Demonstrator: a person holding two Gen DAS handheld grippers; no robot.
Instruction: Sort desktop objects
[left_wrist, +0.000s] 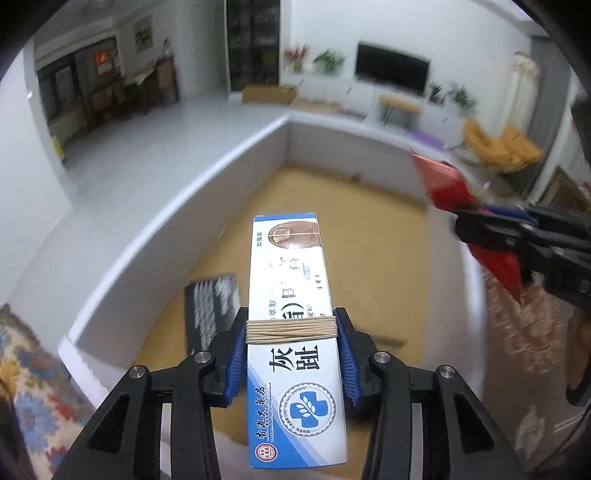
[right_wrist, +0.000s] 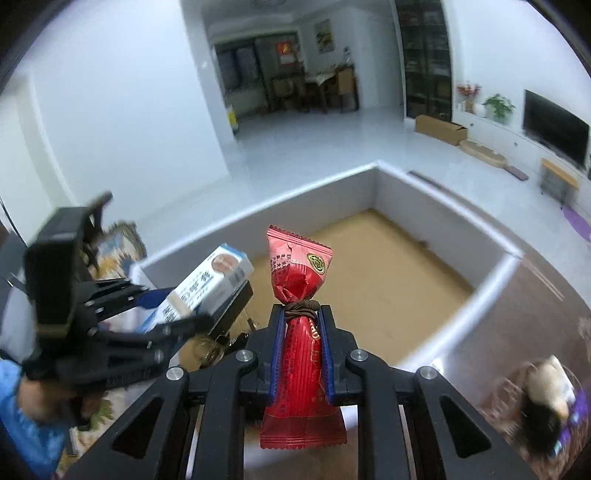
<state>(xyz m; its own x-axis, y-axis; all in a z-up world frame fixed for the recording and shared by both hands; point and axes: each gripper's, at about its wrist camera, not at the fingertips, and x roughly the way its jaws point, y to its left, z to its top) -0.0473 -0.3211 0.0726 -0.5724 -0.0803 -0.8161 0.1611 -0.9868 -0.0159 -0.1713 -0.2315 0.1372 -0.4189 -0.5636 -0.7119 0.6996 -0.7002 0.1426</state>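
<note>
My left gripper (left_wrist: 291, 325) is shut on a white and blue ointment box (left_wrist: 290, 266), its blue pads pressing both long sides beside a band of tan string. It hangs over a white-walled storage box (left_wrist: 207, 206) with a brown cardboard floor. My right gripper (right_wrist: 301, 314) is shut on a red snack packet (right_wrist: 299, 266) tied with a brown band, also above that storage box (right_wrist: 424, 206). In the right wrist view the left gripper (right_wrist: 184, 306) carries the ointment box (right_wrist: 214, 280) at the left. In the left wrist view the right gripper (left_wrist: 469, 225) and the red packet (left_wrist: 448, 186) show at the right edge.
A black packet (left_wrist: 212, 306) lies on the storage box floor near its left wall. A floral cloth (left_wrist: 33, 387) covers the table around the box. A white and dark object (right_wrist: 550, 398) sits on the table at the right. A blue sleeve (right_wrist: 22, 424) shows at lower left.
</note>
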